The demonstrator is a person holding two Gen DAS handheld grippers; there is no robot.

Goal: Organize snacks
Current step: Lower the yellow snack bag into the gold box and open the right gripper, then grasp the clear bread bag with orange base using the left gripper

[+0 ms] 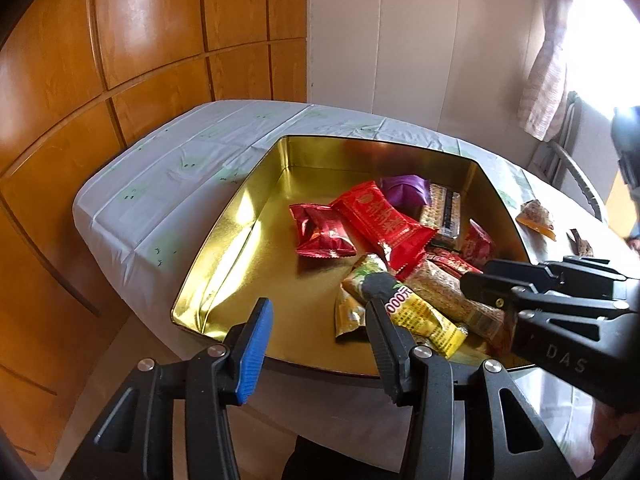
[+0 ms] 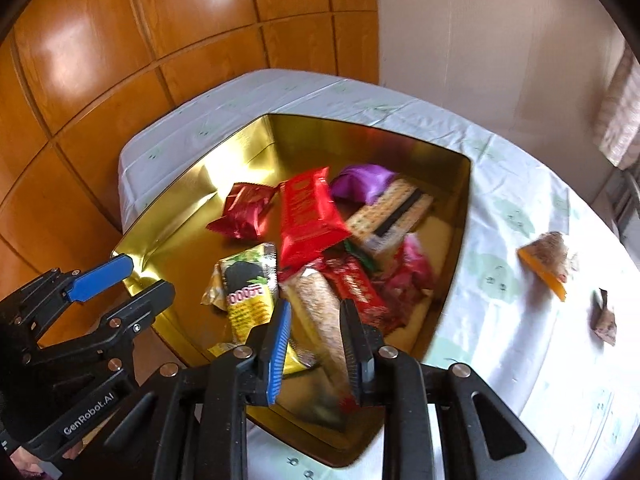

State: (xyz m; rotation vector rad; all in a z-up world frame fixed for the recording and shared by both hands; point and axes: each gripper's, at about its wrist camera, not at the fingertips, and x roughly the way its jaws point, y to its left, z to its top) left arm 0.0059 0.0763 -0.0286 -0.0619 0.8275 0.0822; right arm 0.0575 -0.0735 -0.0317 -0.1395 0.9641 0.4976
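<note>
Gold tin [image 1: 240, 236] on a bench [image 1: 168, 168] under a pale cloth, holding a heap of snacks [image 1: 384, 240] toward its right side: long red packet [image 2: 308, 216], dark red foil pouch [image 1: 322, 232], purple pouch [image 2: 362, 182], cracker pack [image 2: 394, 206], yellow packet [image 2: 250, 288], grain bar [image 2: 320, 308]. Two more wrapped snacks, orange [image 2: 546, 262] and brown [image 2: 606, 316], on the cloth right of the tin. Left claw [image 1: 316, 344] spread, empty, above the tin's near edge. Right claw [image 2: 316, 344] spread over the grain bar, not pinching. Right view motion-blurred; print unreadable; lower snacks partly buried.
</note>
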